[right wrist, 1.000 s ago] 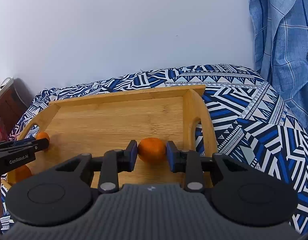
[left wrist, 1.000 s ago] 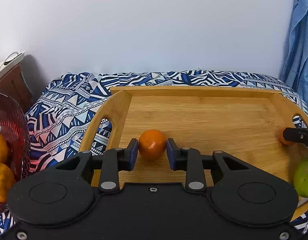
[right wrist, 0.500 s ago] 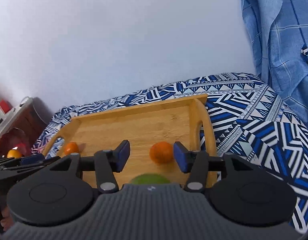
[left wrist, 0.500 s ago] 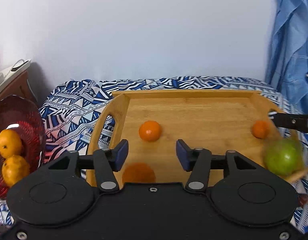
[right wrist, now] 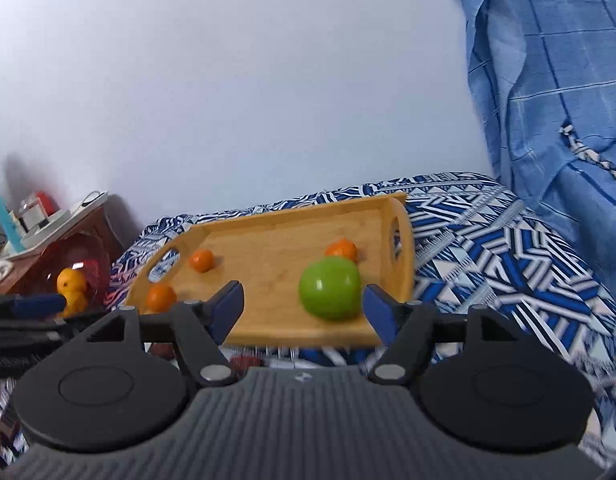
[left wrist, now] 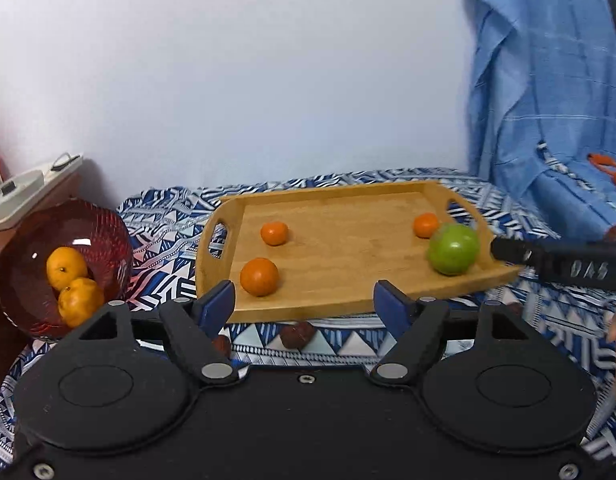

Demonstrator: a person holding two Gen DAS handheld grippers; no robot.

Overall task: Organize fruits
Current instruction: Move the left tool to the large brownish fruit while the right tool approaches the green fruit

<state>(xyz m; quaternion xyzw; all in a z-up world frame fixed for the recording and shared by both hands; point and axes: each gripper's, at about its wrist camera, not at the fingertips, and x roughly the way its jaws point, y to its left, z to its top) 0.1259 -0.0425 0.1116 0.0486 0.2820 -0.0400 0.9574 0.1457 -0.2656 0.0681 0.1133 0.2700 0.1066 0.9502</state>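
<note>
Both grippers' fingers (left wrist: 221,304) opening, empty.

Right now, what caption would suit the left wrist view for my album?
Open tongs above a tray with three oranges and an apple.

A home: patterned cloth (left wrist: 548,304), hanging blue fabric (left wrist: 548,100), red fruit bowl (left wrist: 27,280).

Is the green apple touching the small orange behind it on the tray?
Cannot tell. In both wrist views the green apple overlaps the small orange; no gap or contact shows.
</note>
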